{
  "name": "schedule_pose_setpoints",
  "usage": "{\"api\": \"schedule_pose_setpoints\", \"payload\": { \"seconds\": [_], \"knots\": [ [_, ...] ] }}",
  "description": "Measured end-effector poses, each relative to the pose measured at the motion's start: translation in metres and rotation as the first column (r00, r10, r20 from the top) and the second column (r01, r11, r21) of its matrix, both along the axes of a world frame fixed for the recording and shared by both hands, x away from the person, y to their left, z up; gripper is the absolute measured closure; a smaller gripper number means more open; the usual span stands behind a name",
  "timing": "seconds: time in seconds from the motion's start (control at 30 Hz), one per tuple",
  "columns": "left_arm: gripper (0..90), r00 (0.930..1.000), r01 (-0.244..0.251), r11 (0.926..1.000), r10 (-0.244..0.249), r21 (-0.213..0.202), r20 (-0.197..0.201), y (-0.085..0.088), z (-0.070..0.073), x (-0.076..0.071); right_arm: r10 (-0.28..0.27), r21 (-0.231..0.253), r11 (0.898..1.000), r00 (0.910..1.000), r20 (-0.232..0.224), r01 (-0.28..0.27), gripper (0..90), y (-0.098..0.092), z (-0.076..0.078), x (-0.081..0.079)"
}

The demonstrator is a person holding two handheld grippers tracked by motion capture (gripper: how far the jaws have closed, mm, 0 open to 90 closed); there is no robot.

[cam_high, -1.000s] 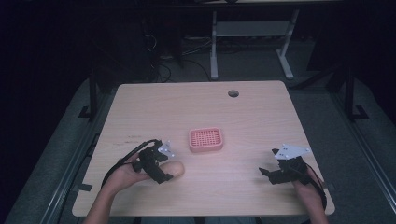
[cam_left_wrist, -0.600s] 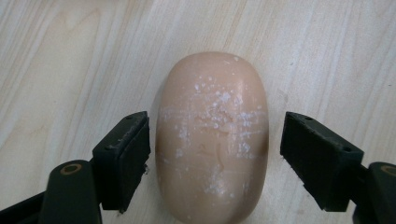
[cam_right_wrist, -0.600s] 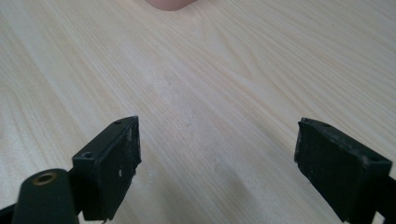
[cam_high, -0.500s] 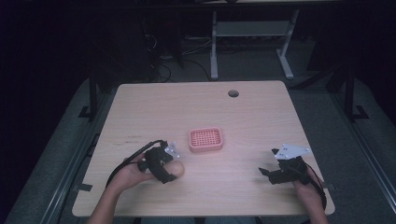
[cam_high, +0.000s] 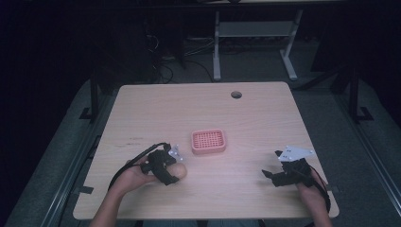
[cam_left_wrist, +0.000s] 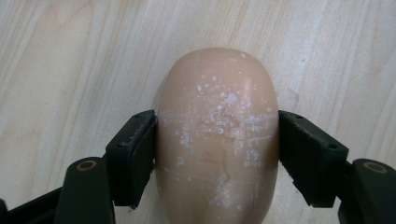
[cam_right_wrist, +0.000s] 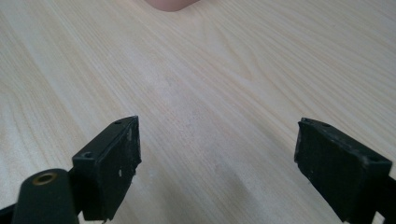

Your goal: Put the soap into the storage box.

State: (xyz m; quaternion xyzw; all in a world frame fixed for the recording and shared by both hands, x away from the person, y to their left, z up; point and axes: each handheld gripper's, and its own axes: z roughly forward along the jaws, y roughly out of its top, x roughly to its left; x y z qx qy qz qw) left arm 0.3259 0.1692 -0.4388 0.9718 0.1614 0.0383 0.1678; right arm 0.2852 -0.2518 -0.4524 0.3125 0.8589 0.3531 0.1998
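Bare table (cam_high: 246, 113) around pink tray (cam_high: 208, 141)

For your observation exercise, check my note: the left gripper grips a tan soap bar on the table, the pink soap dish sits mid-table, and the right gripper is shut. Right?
One slip: the right gripper is open, jaws wide apart over bare table, as the right gripper view shows. The left gripper does grip the soap bar, and the pink soap dish sits mid-table.

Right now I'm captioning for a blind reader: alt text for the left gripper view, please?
A smooth beige oval soap bar, flecked with white, sits between the left gripper's two black jaws, both pads against its sides. Beneath lies a pale wooden table.
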Motion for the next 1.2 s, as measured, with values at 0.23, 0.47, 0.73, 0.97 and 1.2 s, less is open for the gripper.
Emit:
{"api": "schedule_pose_setpoints", "payload": {
  "seconds": [0.23, 0.47, 0.73, 0.97, 1.2],
  "knots": [
    [31.6, 1.0000, 0.008, 0.9998, -0.008, 0.017, 0.005, -0.001, -0.003, 0.000, -0.004, -0.002, 1.000, 1.0000, 0.003, 0.004, 14.0, -0.001, 0.000, 0.000],
    [32.1, 0.9999, 0.011, 0.9999, -0.011, 0.008, 0.001, -0.001, -0.002, -0.001, -0.007, -0.002, 1.000, 1.0000, 0.005, 0.007, 14.0, -0.002, 0.000, 0.000],
    [32.2, 1.0000, 0.004, 1.0000, -0.004, -0.004, -0.001, 0.000, -0.001, 0.001, -0.008, 0.003, 1.000, 1.0000, 0.001, 0.008, 13.9, -0.002, 0.000, 0.001],
    [32.2, 1.0000, -0.004, 0.9996, 0.004, -0.027, 0.003, 0.000, 0.003, 0.002, -0.006, 0.002, 1.000, 1.0000, -0.002, 0.006, 13.9, -0.001, -0.001, 0.002],
    [32.2, 0.9998, 0.005, 0.9992, -0.004, -0.040, 0.017, -0.004, 0.009, 0.004, -0.008, 0.002, 1.000, 1.0000, 0.002, 0.008, 13.9, -0.002, -0.001, 0.002]
  ]
}}
